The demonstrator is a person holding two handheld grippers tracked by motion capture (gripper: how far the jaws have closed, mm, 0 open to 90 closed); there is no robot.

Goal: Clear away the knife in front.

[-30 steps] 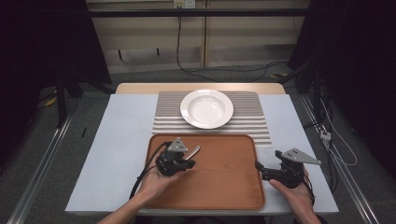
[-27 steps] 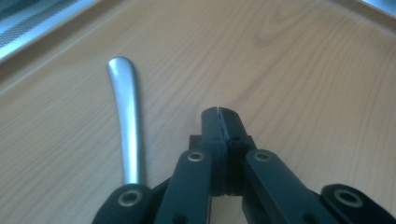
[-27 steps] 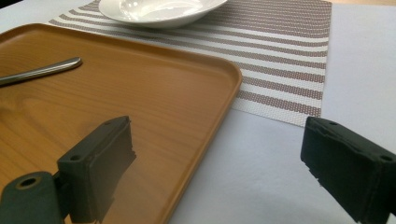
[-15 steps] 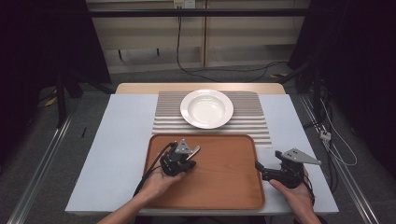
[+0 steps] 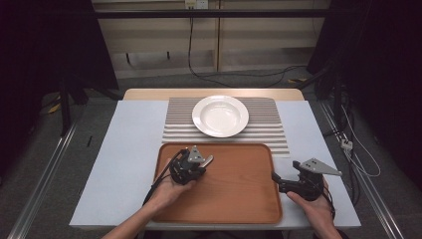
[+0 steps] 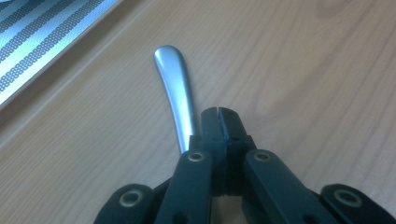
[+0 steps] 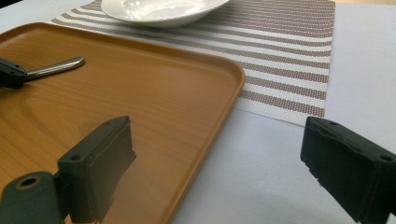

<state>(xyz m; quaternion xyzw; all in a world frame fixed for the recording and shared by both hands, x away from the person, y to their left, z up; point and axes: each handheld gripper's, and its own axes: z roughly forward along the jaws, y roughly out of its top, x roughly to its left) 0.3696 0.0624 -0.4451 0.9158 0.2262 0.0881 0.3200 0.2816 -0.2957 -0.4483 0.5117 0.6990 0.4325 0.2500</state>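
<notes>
Left gripper view: a curved silver metal handle [image 6: 175, 95] is clamped by the left gripper [image 6: 219, 122] over the brown wooden tray [image 6: 289, 70], while the right gripper's [image 7: 217, 154] jaws are held apart at the tray's right edge.

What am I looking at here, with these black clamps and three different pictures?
A person sits at a table, holding a two-jawed tool in each hand. One camera looks down from above; the other two ride on the tools and look along their jaws. On the table lie a striped placemat carrying a white plate, and a wooden tray. The left hand-held gripper, over the tray, is shut on a metal utensil handle; which utensil it is stays hidden. The right hand-held gripper is open at the tray's right edge, holding nothing.
</notes>
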